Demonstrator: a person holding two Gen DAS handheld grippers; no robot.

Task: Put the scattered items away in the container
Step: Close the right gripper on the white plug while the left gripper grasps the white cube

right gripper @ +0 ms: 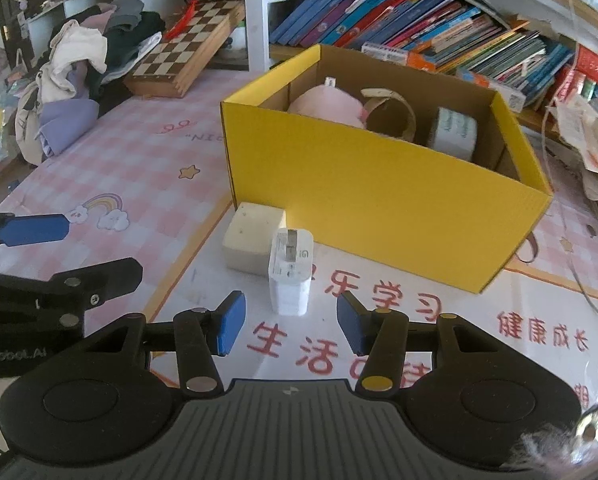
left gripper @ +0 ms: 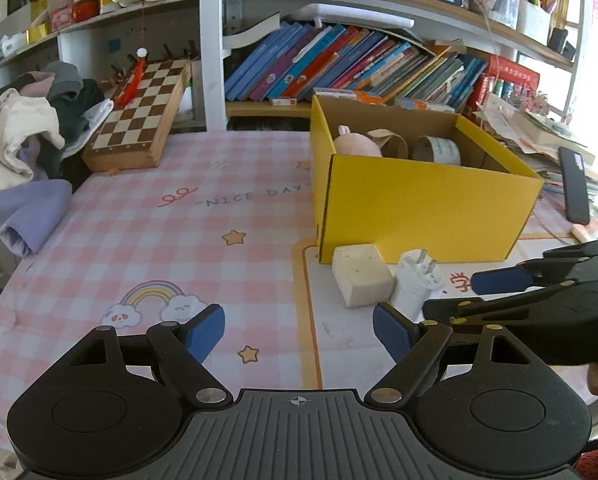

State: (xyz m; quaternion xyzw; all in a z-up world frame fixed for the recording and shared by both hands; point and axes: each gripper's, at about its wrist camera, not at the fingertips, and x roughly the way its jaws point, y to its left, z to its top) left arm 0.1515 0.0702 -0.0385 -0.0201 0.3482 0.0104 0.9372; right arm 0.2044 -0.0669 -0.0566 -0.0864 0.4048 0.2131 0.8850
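Note:
A yellow cardboard box (left gripper: 419,208) (right gripper: 379,200) stands open on the table, holding a pink plush (right gripper: 327,104), a cardboard tape ring (right gripper: 391,116) and a roll of tape (right gripper: 455,132). In front of its near left corner sit a cream cube (left gripper: 361,276) (right gripper: 251,240) and a white plug charger (left gripper: 415,280) (right gripper: 291,280), touching each other. My right gripper (right gripper: 291,328) (left gripper: 451,294) is open just behind the charger, its pads clear of it on both sides. My left gripper (left gripper: 299,332) (right gripper: 99,248) is open and holds nothing, left of the cube over the checked cloth.
A wooden chessboard (left gripper: 139,120) and a pile of clothes (left gripper: 27,148) lie at the far left. A dark phone (left gripper: 575,188) and stacked papers (left gripper: 539,132) sit right of the box. Leaning books (left gripper: 339,64) fill the shelf behind.

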